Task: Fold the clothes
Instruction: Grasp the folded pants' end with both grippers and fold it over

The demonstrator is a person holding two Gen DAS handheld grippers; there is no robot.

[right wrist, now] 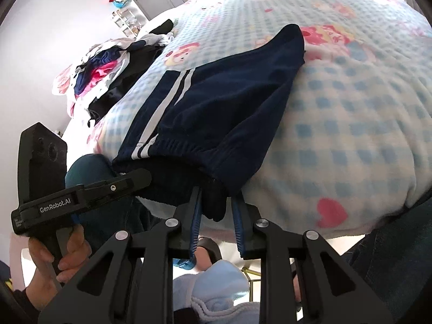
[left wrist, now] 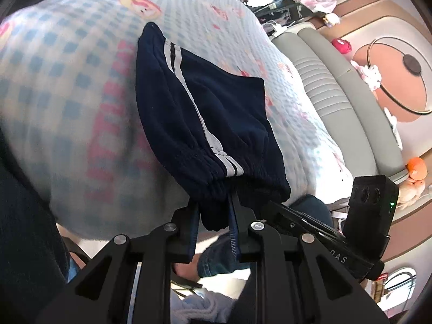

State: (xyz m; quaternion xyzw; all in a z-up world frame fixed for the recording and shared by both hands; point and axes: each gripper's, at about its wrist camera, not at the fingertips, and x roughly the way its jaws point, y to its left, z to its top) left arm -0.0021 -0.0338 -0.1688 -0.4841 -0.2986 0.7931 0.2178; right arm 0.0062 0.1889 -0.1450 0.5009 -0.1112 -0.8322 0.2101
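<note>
A navy garment (left wrist: 216,102) with two white side stripes and an elastic waistband lies on a blue-checked blanket (left wrist: 67,81) printed with pink cartoons. In the left wrist view my left gripper (left wrist: 214,213) is shut on a bunched fold of the waistband at the near edge. The right gripper (left wrist: 272,205) reaches the same waistband just to the right. In the right wrist view the garment (right wrist: 229,102) stretches away from me, and my right gripper (right wrist: 217,208) is shut on a dark fold of the waistband. To its left the left gripper (right wrist: 143,175) holds the striped end, carried by a hand (right wrist: 56,259).
A heap of mixed clothes (right wrist: 108,64) lies at the far left of the bed. A grey padded headboard (left wrist: 337,86) with plush toys (left wrist: 370,73) runs along the right. A person's knee in jeans (left wrist: 216,259) and a pale blue fluffy cloth (right wrist: 216,283) sit below the grippers.
</note>
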